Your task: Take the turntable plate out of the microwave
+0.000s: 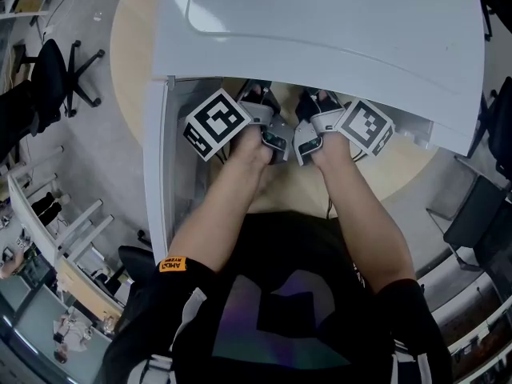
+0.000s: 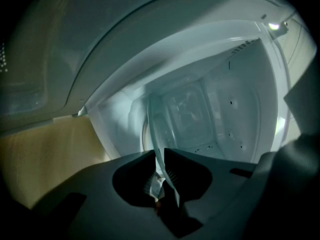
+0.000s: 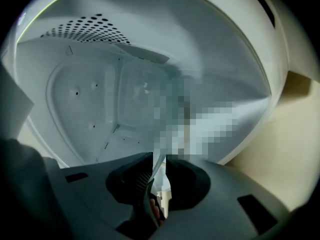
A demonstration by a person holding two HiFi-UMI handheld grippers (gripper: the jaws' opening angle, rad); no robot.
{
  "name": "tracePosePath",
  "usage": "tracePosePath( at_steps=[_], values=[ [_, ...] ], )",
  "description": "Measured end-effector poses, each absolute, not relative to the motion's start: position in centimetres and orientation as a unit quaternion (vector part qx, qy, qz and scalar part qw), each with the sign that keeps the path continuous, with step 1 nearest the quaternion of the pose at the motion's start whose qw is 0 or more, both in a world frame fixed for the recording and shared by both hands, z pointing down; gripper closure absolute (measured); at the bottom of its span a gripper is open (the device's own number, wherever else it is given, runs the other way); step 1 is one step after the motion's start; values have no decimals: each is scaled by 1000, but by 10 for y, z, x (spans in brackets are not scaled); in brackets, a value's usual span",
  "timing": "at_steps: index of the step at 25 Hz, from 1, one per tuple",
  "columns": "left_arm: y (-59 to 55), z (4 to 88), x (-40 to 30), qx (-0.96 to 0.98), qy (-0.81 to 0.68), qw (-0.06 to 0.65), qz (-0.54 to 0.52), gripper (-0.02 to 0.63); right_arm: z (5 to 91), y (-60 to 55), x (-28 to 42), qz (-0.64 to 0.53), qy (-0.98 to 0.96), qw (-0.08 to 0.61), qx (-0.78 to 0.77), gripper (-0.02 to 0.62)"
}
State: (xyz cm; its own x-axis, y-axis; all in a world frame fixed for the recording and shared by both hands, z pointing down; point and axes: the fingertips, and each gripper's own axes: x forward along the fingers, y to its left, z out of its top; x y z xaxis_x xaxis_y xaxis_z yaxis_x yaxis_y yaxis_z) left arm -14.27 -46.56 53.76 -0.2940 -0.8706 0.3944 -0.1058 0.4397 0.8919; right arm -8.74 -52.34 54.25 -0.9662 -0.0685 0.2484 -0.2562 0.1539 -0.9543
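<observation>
Nearest the camera, the person's two forearms reach forward side by side into the open front of the white microwave, which stands on a pale round desk with its door swung open at the left. The left hand-held gripper has its jaws drawn in to a narrow gap, pads pressed on the near rim of the clear glass turntable plate. The right hand-held gripper is closed the same way on the near rim, just beside the left one. The plate runs away from both grippers into the cavity. In the left gripper view its thin edge rises from the jaws and its broad face spreads to the right. In the right gripper view the edge rises from the jaws and the face spreads to the left, so the plate lies ahead of and between the two grippers. It is a round disc with no long axis, its flat plane pointing toward the back wall. Whether it touches the cavity floor cannot be told. Beyond it, a patch of vent holes marks one cavity wall.
</observation>
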Motion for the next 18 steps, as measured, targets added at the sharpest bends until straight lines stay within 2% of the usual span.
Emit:
tracePosePath(
  at_steps=[18],
  values=[
    [-468,537,-120,369,-676,497,-400,505,531,-535,-75,702,-707,-18,89,543]
  ],
)
